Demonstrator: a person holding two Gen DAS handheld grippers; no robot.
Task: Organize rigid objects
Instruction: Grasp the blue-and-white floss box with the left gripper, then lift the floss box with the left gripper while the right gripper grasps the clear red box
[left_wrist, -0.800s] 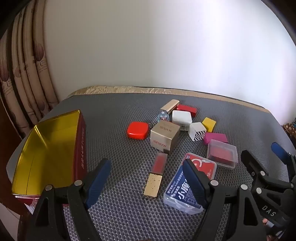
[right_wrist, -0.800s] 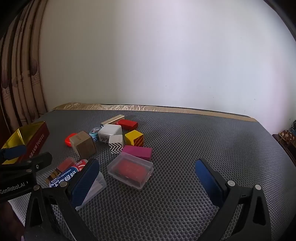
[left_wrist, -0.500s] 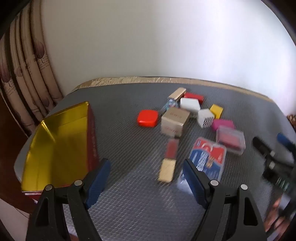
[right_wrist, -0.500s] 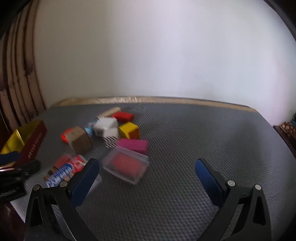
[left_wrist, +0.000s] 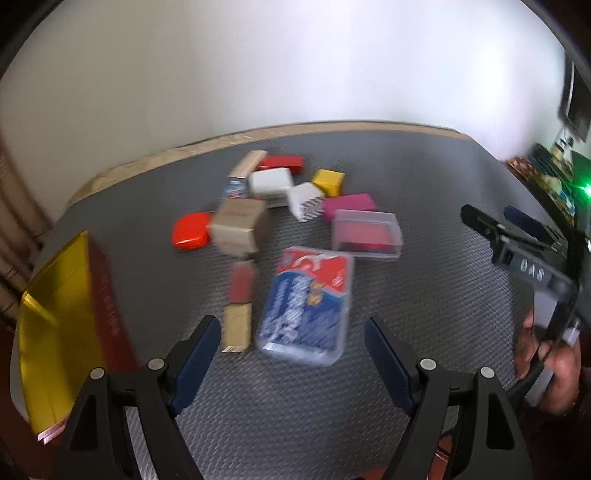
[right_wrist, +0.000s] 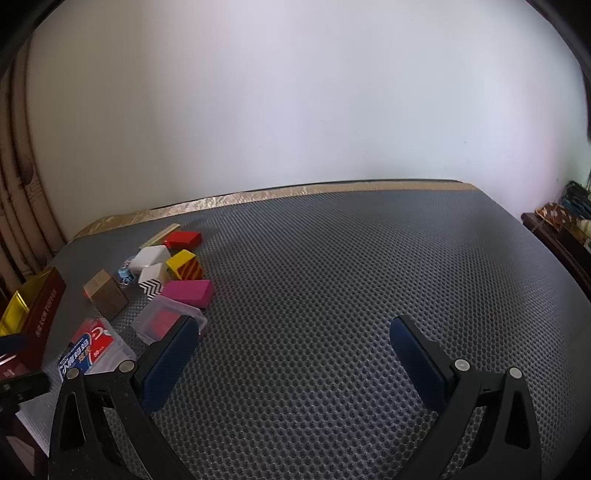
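left wrist view: left gripper (left_wrist: 286, 341) hangs with jaws wide and empty over the blue-and-red card box (left_wrist: 308, 306), likely the first pick. right gripper (right_wrist: 291, 341) also gapes, holding nothing, over bare mat (right_wrist: 369, 280). one gold-lined tin (left_wrist: 55, 325) waits open at the left, probably the destination. about a dozen small boxes sit clustered mid-mat, none in the tin.

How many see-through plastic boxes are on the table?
2. One clear box with something red inside lies beside the pink block. The other, with a blue and red label, lies nearest the left tool. Others may be hidden.
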